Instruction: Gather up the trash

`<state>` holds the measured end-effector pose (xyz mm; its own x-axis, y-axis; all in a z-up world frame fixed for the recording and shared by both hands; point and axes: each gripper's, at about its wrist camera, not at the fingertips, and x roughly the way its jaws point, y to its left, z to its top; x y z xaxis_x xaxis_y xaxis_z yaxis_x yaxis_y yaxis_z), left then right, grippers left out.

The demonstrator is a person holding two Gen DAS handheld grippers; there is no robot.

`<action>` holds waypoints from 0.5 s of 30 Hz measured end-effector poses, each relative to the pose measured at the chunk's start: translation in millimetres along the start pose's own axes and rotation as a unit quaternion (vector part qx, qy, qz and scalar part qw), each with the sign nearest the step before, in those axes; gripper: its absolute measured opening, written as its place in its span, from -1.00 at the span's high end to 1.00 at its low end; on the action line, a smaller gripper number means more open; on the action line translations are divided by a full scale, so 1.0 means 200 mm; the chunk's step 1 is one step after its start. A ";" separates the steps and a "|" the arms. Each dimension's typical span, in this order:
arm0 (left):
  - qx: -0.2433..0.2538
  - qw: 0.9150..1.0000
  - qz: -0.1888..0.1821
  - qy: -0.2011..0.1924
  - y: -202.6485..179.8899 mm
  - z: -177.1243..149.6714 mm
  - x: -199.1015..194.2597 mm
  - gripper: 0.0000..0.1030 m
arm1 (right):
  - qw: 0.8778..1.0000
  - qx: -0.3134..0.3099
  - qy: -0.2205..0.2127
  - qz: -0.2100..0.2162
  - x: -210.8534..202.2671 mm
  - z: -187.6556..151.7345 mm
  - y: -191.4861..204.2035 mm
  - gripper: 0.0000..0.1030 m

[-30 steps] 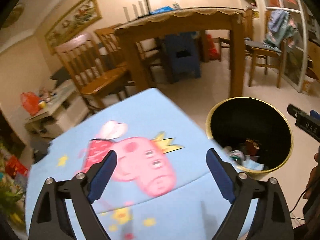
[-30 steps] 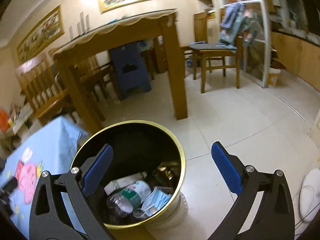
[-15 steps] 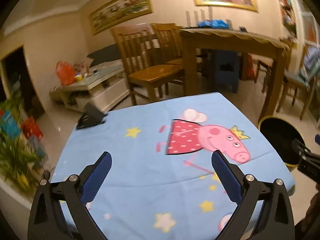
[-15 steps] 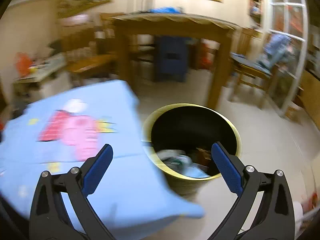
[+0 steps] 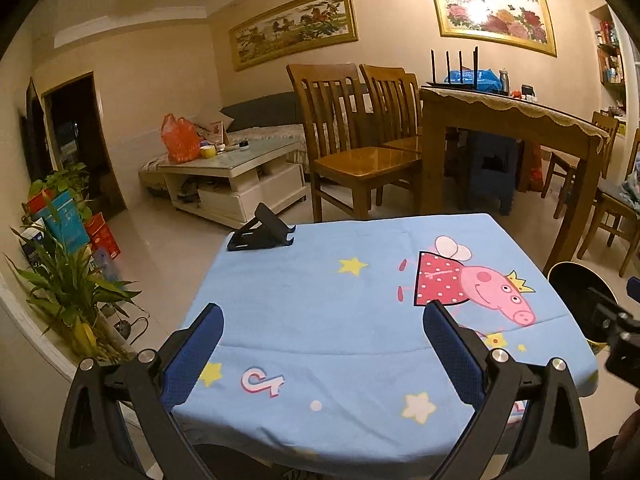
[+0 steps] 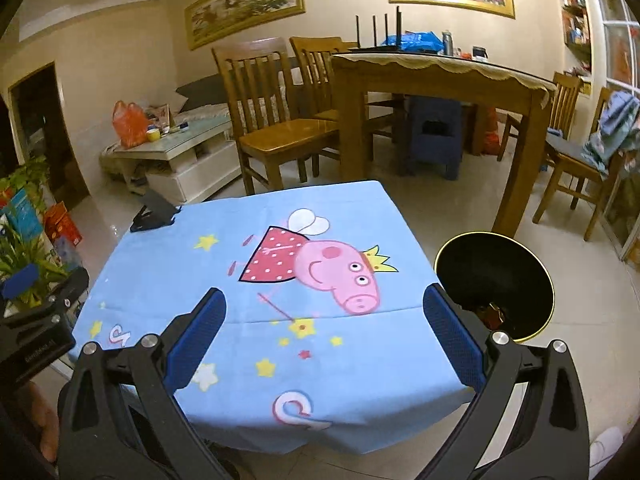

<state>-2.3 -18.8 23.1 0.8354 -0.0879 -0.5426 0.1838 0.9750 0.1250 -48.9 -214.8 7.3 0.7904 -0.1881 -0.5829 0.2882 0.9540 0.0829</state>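
Observation:
A black trash bin with a gold rim (image 6: 496, 276) stands on the floor right of a small table with a blue Peppa Pig cloth (image 6: 224, 276); a bit of trash shows inside near the bin's front. In the left wrist view the bin (image 5: 576, 280) is partly hidden at the right edge. No trash lies on the blue cloth (image 5: 320, 304). My left gripper (image 5: 323, 330) is open and empty over the table's near side. My right gripper (image 6: 324, 316) is open and empty over the table's near right part, beside the bin.
A black phone stand (image 5: 260, 234) sits at the table's far left corner. Wooden chairs (image 5: 352, 140) and a dining table (image 5: 504, 120) stand behind. A white coffee table (image 5: 232, 176) and potted plants (image 5: 68, 288) are at the left.
Both grippers have swung left from over the bin to face the blue table. The bin has shifted to the right edge of both views. Both stay open and empty.

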 end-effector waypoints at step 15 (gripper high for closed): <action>0.002 1.000 -0.018 0.003 0.01 -0.01 -0.03 -0.88 | 0.999 -0.033 -0.021 0.002 -0.10 -0.03 0.08 -0.89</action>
<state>-7.8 -15.8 24.3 0.8244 -0.1221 -0.5527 0.2167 0.9701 0.1089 -62.8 -194.1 15.4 0.8135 -0.1924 -0.5488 0.2493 0.9680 0.0302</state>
